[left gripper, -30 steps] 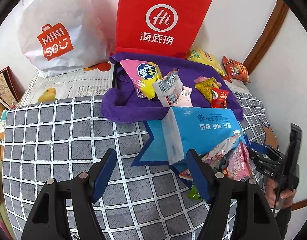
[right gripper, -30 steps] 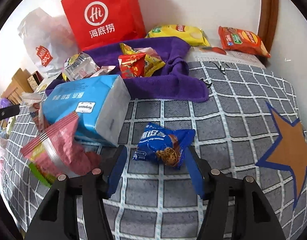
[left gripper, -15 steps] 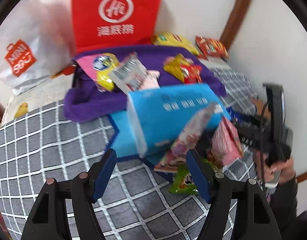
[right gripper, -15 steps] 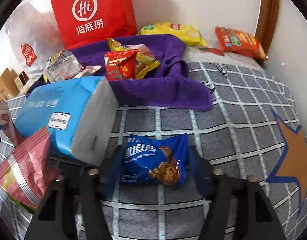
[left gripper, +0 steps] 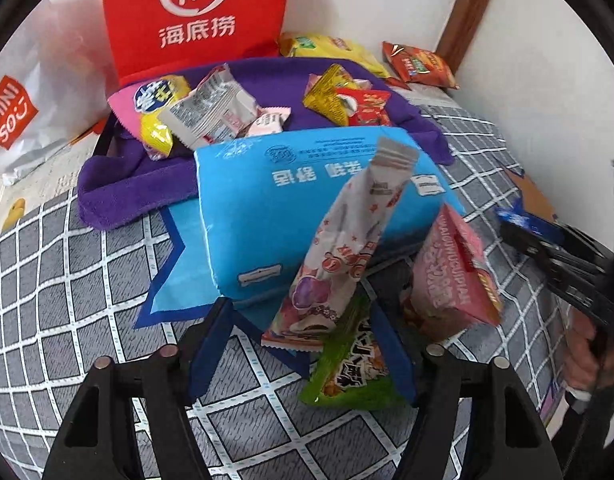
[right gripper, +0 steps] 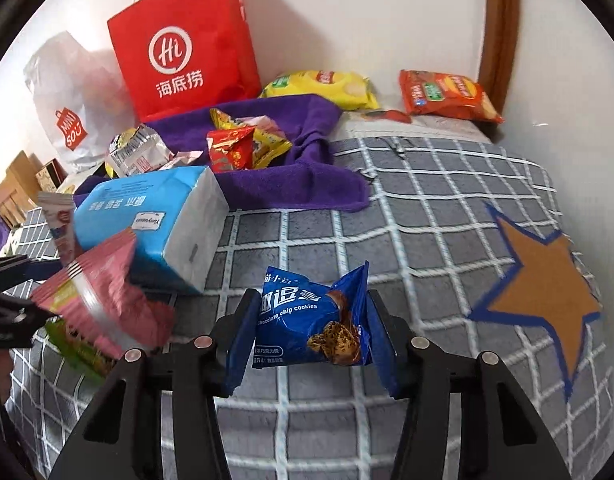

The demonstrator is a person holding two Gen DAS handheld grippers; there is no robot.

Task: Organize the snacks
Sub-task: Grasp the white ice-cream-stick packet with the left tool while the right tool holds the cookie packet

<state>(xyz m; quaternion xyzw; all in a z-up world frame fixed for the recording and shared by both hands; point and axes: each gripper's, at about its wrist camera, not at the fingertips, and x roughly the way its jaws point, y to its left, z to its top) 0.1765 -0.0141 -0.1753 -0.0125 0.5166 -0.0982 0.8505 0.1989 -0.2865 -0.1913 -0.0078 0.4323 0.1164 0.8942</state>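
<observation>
Two grippers: closing.
Right gripper (right gripper: 311, 344): pinching cookie pack (right gripper: 313, 322) at its sides; light, crinkly, crushable.
Left gripper (left gripper: 303, 352): half-wide, closing around white pouch (left gripper: 339, 256).

Each camera sits on a gripper and looks down, close to the bed (left gripper: 59, 280) — both see the blue pack (left gripper: 307, 204) (right gripper: 147, 220) and red bag (left gripper: 195, 16) (right gripper: 187, 44).
</observation>
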